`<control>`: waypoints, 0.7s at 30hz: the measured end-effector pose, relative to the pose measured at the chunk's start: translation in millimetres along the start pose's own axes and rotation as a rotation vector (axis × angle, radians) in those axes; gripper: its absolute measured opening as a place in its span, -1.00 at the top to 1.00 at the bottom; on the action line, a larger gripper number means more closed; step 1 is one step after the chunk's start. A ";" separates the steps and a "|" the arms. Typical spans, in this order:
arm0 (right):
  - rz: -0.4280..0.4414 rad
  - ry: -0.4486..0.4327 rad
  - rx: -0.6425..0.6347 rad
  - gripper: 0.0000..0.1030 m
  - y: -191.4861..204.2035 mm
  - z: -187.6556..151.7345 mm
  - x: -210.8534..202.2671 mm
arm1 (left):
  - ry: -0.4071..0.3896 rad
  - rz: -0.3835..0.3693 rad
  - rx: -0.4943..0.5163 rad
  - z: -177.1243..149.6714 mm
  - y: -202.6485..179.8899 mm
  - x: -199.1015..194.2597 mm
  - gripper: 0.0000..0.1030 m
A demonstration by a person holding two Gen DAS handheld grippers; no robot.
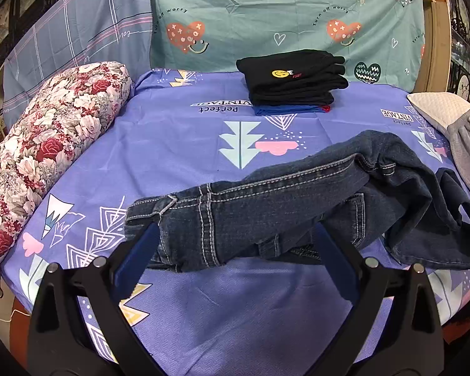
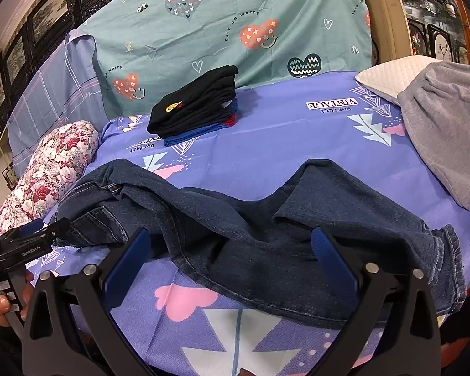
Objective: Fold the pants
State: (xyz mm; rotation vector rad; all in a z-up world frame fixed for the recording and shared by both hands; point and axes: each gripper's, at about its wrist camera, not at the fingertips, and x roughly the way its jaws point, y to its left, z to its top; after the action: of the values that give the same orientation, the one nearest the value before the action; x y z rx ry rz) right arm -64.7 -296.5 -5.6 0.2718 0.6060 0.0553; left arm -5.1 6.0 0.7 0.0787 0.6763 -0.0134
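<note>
Dark blue jeans point(image 1: 282, 206) lie crumpled on the purple patterned bedsheet point(image 1: 178, 144). In the left wrist view the waistband end with belt loops and white stitching drapes across in front of my left gripper point(image 1: 235, 238). Its blue-padded jaws stand wide apart, their tips under the denim edge. In the right wrist view the jeans legs point(image 2: 266, 228) spread across, hems at the right. My right gripper point(image 2: 232, 241) is open, with its tips at the fabric's near edge. The left gripper point(image 2: 37, 235) shows at the far left against the waist.
A stack of folded black and blue clothes point(image 1: 293, 80) sits at the back of the bed. A floral bolster point(image 1: 47, 150) lies at the left. A grey garment point(image 2: 448, 125) and a white pillow point(image 2: 388, 78) lie at the right. A teal sheet point(image 1: 282, 15) hangs behind.
</note>
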 end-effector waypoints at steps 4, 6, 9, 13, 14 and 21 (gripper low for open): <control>-0.001 0.001 0.001 -0.97 0.0 -0.9 0.2 | 0.000 0.000 0.001 0.4 -0.1 0.1 -0.92; -0.002 0.003 0.002 -0.97 -0.3 -1.3 0.4 | 0.000 -0.001 0.000 0.5 -0.2 0.0 -0.92; -0.001 0.003 0.001 -0.97 -0.3 -1.3 0.4 | 0.000 -0.001 -0.001 0.3 -0.2 0.1 -0.92; -0.002 0.005 0.003 -0.97 -0.5 -2.3 1.0 | 0.000 -0.001 0.000 0.0 0.0 0.0 -0.92; -0.001 0.006 0.004 -0.97 -1.0 -2.7 1.3 | 0.000 -0.001 -0.001 0.0 0.0 0.0 -0.92; -0.001 0.012 0.003 -0.97 -0.4 -4.2 3.2 | 0.001 -0.003 -0.002 -1.0 0.4 -0.1 -0.92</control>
State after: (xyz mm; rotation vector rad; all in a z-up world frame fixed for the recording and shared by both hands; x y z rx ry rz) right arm -64.5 -295.6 -10.8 0.2746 0.6185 0.0552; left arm -5.9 6.5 0.0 0.0756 0.6772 -0.0157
